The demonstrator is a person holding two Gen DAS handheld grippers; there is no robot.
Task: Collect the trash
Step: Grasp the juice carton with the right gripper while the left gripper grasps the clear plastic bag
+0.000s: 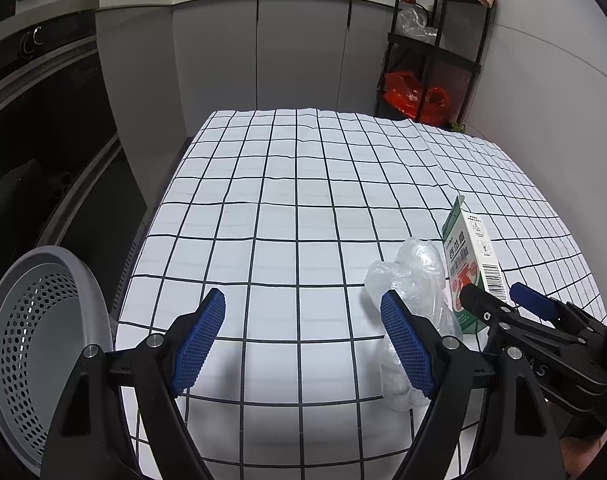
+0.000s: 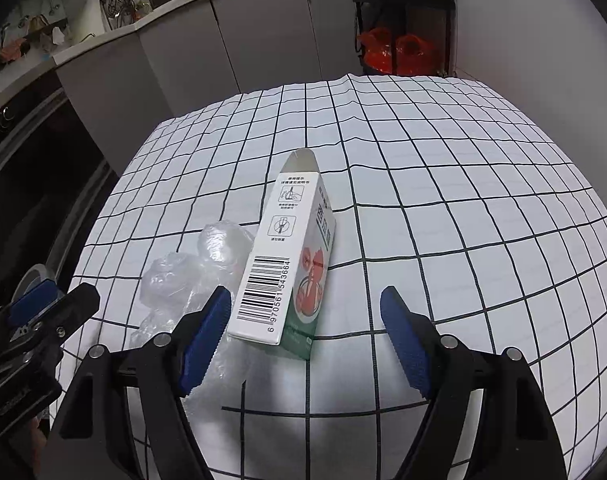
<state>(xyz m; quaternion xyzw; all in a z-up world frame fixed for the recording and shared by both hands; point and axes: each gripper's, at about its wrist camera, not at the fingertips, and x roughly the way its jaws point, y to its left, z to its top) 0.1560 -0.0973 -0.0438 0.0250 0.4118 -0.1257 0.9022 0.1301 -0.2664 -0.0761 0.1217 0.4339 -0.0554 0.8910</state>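
Observation:
A white and green carton with a barcode rests on the checked tablecloth, its open flap pointing away. My right gripper is open around the carton's near end; the left pad is close beside it and the right pad stands well clear. Crumpled clear plastic wrap lies just left of the carton. In the left wrist view my left gripper is open over bare cloth, with the plastic wrap by its right finger. The carton and the right gripper show further right.
A grey perforated basket sits off the table's left edge, beside a dark oven front. Grey cabinets and a black shelf rack holding red bags stand behind the table. My left gripper shows at the right wrist view's left edge.

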